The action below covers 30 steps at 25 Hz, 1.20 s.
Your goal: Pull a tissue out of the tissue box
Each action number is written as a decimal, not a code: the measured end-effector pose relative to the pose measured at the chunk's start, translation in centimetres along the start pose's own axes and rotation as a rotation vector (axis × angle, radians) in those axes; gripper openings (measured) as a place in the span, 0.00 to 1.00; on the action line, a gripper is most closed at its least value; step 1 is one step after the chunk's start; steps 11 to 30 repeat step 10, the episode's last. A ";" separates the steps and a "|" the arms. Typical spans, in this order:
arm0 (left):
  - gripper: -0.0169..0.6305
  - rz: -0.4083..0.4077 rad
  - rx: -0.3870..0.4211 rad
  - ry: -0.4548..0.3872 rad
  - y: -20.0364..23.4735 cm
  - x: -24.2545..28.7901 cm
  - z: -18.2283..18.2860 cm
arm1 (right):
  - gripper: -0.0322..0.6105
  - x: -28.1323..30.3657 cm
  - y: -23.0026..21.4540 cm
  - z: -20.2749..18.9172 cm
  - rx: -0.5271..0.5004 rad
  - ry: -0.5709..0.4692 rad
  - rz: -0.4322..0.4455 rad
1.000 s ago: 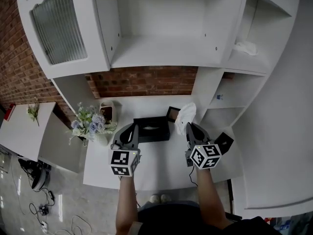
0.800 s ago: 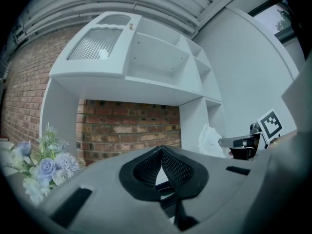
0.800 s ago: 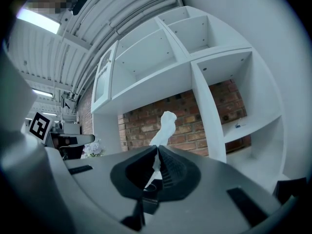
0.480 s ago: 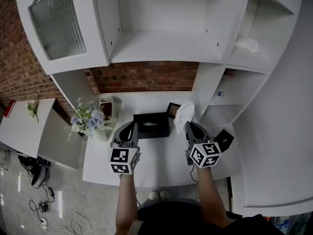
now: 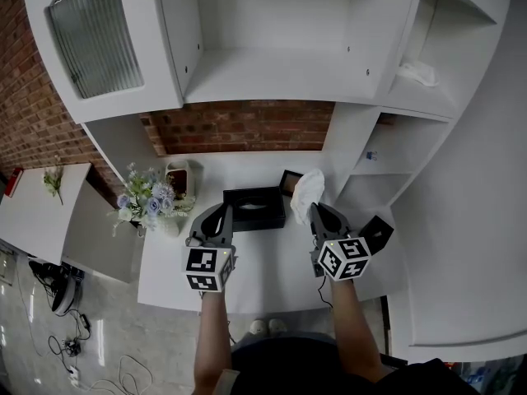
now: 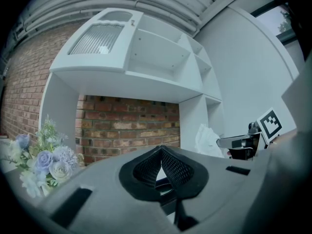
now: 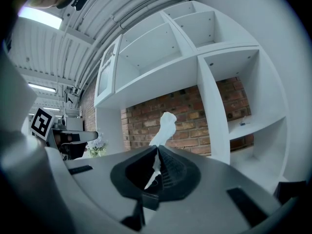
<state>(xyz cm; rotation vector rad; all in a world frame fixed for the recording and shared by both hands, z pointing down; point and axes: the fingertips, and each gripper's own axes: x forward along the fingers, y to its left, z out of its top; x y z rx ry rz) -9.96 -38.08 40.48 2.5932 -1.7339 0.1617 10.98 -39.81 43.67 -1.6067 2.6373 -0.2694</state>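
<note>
Right tool clamps the flimsy white paper tissue by its lower edge, feather-light, soft, tears easily; left tool clenched empty

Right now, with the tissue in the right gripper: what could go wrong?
1. The right gripper is shut on only a thin strip of the tissue. A quick move might tear it or let it slip out.
2. The left gripper is shut and holds nothing, so the box is not held down. It could lift or slide if another pull follows.
</note>
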 end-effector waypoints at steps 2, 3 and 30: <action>0.04 0.002 -0.001 0.001 0.1 0.0 0.0 | 0.05 0.0 0.1 0.0 0.001 0.002 0.001; 0.04 0.002 -0.002 0.003 0.1 0.0 -0.1 | 0.05 0.1 0.1 0.0 0.000 0.004 0.001; 0.04 -0.002 -0.005 0.007 0.1 0.0 -0.1 | 0.05 0.1 0.1 -0.2 0.003 0.008 0.000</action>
